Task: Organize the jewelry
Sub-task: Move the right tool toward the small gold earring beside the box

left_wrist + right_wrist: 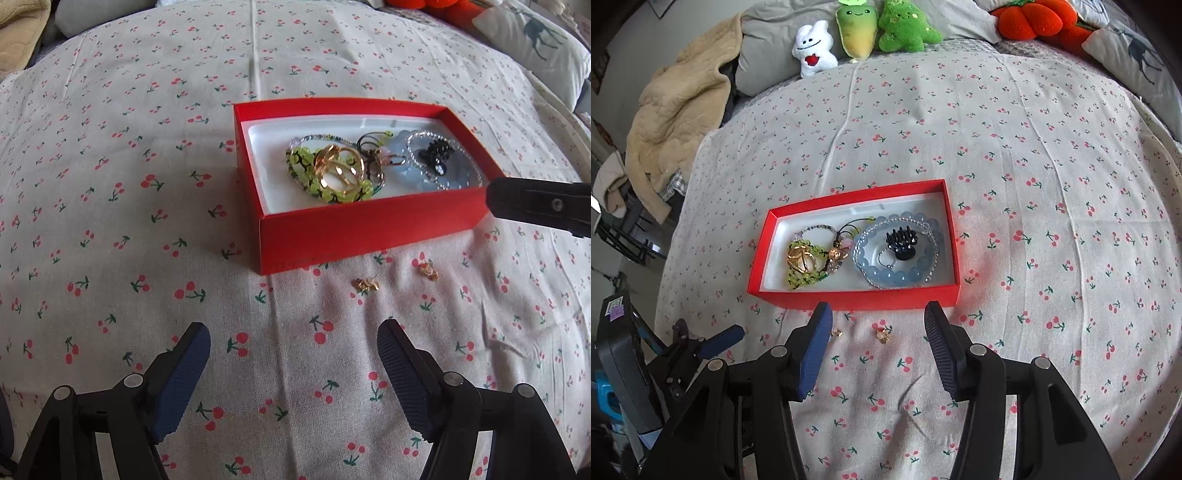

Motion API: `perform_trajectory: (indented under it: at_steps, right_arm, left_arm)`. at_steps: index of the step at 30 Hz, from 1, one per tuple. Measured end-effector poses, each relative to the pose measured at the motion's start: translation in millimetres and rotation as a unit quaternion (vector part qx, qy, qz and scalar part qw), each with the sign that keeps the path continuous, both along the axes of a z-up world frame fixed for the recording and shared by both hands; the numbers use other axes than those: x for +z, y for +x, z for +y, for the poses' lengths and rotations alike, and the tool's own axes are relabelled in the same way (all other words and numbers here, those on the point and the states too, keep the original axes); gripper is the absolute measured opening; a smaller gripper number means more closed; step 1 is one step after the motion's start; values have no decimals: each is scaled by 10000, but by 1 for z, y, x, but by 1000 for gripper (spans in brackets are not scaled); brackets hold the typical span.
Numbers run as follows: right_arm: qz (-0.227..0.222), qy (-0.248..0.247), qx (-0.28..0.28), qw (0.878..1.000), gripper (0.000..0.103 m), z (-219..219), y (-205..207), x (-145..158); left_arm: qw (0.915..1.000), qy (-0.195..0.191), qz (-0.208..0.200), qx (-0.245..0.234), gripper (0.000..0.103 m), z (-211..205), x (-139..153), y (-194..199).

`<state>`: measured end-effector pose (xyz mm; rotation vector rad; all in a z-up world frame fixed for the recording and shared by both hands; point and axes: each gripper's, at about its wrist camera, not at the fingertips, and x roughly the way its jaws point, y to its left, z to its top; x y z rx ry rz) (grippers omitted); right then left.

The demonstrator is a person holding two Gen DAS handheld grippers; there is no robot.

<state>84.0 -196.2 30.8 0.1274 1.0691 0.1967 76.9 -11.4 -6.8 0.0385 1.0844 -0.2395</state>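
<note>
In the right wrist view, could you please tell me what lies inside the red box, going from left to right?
Inside the red box, left to right: gold rings on the green bead bracelet → small gold-and-pink charm → black hair claw, ringed by the blue bead bracelet.

Cherry-print sheet (1034, 147); plush toys (864, 33); beige blanket (676, 122); deer pillow (1137, 59).
</note>
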Motion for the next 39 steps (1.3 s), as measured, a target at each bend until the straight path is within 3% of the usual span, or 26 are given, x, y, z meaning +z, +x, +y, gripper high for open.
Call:
perform_trajectory:
  at_steps: [5, 8, 11, 15, 20, 28, 39]
  right_arm:
    - [32, -397, 24, 9992, 56, -7, -35, -35]
    - [28, -743, 70, 9972, 56, -9, -54, -64]
    - [-466, -905, 102, 9948, 56, -7, -74, -76]
    - [-674, -1335, 124, 9887, 56, 4, -82, -81]
    - [-642, -1221, -92, 9904, 56, 4, -78, -79]
    - [-876, -1003, 79, 9911, 54, 18, -64, -82]
    - [-967, -780, 462, 9912, 24, 31, -30, -84]
  left_arm:
    - [9993, 368, -44, -92, 84, -4, -28, -15]
    - [9961, 673, -538, -201, 101, -8, -36, -25]
    - [9960, 360, -810, -118, 103, 3, -42, -31]
    - [9953, 426, -865, -94, 103, 2, -41, -33]
    - [9954, 386, -873, -95, 103, 2, -42, -30]
    - [9954, 372, -878, -92, 103, 2, -42, -32]
    - [9956, 224, -905, -104, 103, 6, -41, -34]
